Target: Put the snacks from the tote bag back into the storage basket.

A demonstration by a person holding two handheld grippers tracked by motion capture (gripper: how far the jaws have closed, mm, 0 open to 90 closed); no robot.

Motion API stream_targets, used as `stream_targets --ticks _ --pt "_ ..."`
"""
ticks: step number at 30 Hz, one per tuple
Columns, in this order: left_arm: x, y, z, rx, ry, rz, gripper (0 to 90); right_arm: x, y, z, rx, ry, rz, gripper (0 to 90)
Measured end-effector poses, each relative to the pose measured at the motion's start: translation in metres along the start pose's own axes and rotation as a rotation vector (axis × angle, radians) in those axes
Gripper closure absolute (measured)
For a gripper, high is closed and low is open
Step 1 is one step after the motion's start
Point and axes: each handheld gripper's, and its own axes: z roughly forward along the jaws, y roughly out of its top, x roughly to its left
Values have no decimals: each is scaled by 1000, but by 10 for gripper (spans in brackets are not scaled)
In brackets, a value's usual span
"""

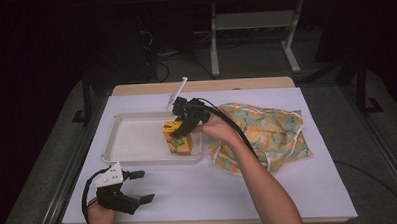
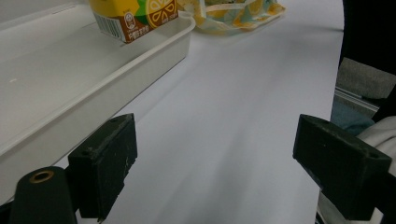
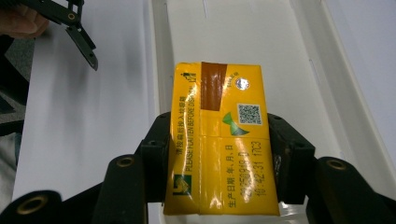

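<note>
Squeezing a yellow cardboard juice carton [image 3: 220,140] from both sides: the right black two-jaw claw [image 3: 219,158], jaws tight on it. Sitting at the right end of a white plastic tray [image 1: 118,140], that carton, just over the tray floor or on it, hard to tell which. Close by on the right, a bag of floppy cloth with orange fruit prints [image 1: 267,134], lying on the white table sheet [image 1: 214,191].

Seen from the right claw: the carton's top with a brown tape strip, a small square code and printed date numbers. Seen from the left claw: the carton's side, far left, with lemon slices and a bar code.

Resting at the near left of the table, well apart from the tray: the left black two-jaw claw [image 1: 134,187], jaws wide, nothing between them.
</note>
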Motion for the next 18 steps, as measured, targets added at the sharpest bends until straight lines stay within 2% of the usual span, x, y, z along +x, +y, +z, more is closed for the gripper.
stream_targets --ticks 18 --pt "0 0 0 -7 -3 -8 132 -2 0 14 20 13 6 489"
